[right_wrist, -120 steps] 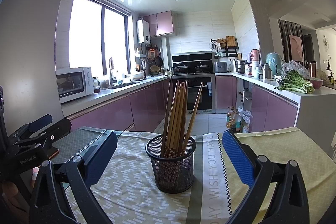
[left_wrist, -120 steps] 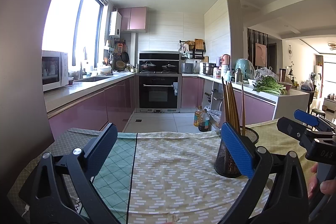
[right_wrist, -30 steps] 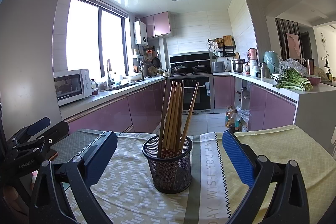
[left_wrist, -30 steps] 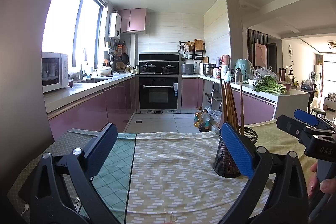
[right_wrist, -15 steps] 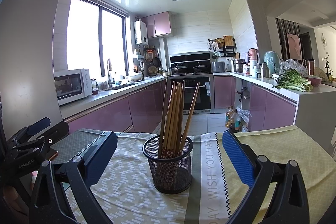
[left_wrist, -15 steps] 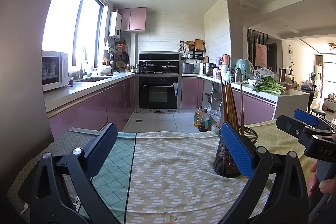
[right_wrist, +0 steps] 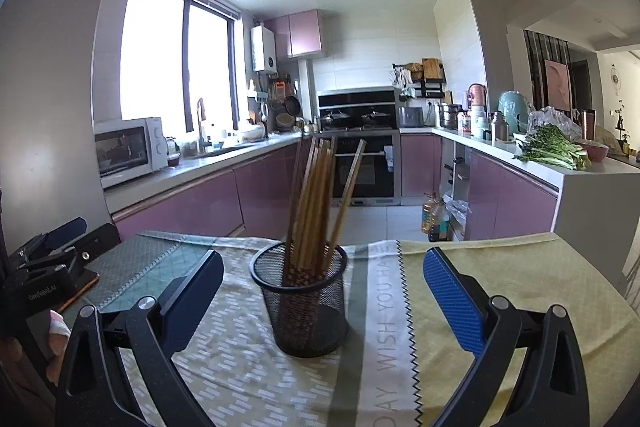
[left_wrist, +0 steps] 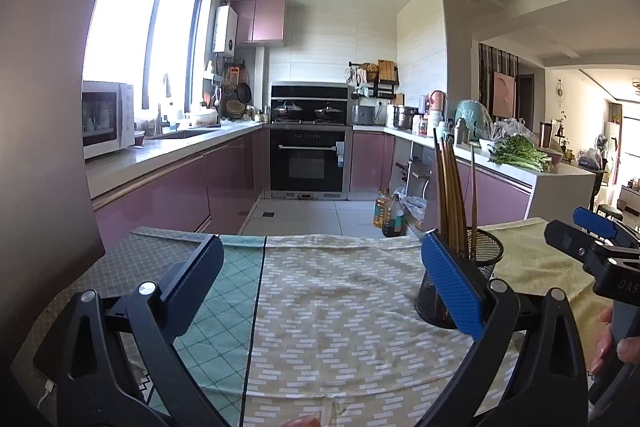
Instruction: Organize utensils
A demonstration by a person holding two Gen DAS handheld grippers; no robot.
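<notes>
A black mesh holder (right_wrist: 304, 301) stands upright on the cloth-covered table, with several wooden chopsticks (right_wrist: 316, 203) standing in it. My right gripper (right_wrist: 322, 281) is open and empty; the holder sits between its fingers, a little ahead of them. In the left wrist view the holder (left_wrist: 460, 279) is partly hidden behind my right-hand finger, chopsticks (left_wrist: 452, 199) sticking up. My left gripper (left_wrist: 320, 275) is open and empty over bare cloth, left of the holder. The right gripper (left_wrist: 596, 247) shows at the right edge, the left gripper (right_wrist: 52, 259) at the left edge of the right wrist view.
The table carries a patterned beige cloth (left_wrist: 340, 299), a green diamond-pattern mat (left_wrist: 224, 291) at the left and a yellow cloth (right_wrist: 520, 279) at the right. Beyond the far edge lies the kitchen floor, with pink cabinets (left_wrist: 180, 195) and an oven (left_wrist: 308, 163).
The right gripper has moved a little closer to the holder, which now sits slightly left and larger in its view. The left gripper has hardly moved.
</notes>
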